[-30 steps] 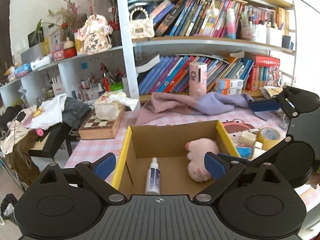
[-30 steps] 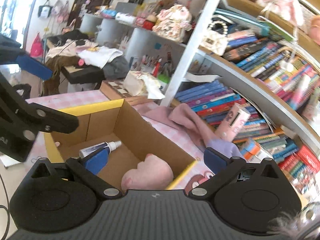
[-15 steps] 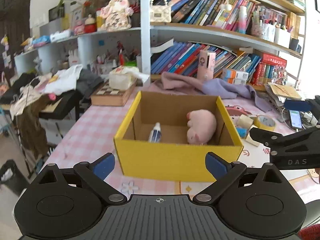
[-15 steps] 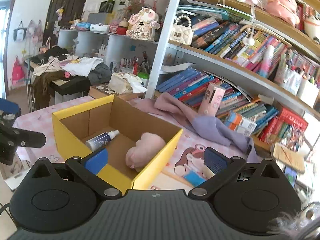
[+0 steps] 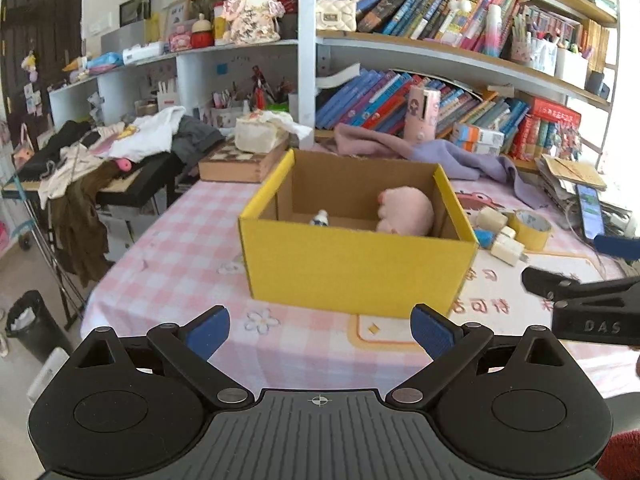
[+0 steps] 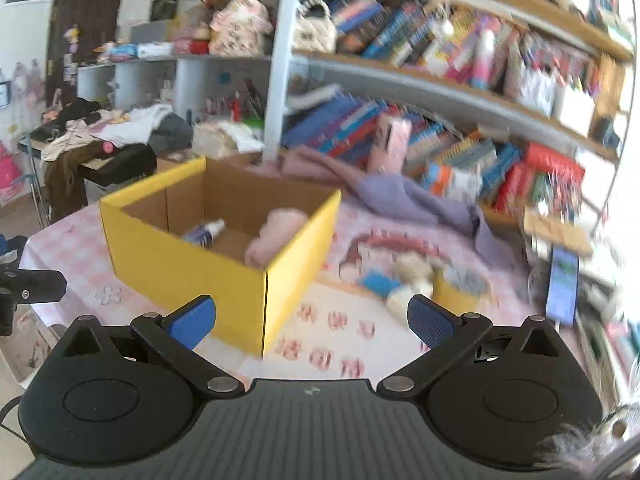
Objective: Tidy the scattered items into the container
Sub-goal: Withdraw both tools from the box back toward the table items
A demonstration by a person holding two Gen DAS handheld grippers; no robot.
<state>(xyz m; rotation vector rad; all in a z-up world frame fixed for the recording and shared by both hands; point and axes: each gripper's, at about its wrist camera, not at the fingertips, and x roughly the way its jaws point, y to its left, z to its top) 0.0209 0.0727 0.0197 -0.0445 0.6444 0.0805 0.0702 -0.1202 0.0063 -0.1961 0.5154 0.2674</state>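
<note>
Both grippers, left [image 5: 320, 330] and right [image 6: 311, 317], fingers apart, empty, near the box [image 5: 352, 264] holding plush [image 5: 408, 210] and bottle [image 6: 204, 232].

On the table [image 5: 168, 248], near its middle, a box [image 5: 356, 268] — inside it a plush toy [image 5: 408, 210] at right, a small bottle [image 5: 320, 218] at left. Right of the box, close by: a tape roll [image 5: 528, 228] and small blocks [image 5: 506, 250], a phone [image 5: 590, 210] farther right. Behind the box a draped cloth [image 5: 440, 154], then bookshelves [image 5: 460, 52] — at the left rear a board-game case [image 5: 240, 164].
</note>
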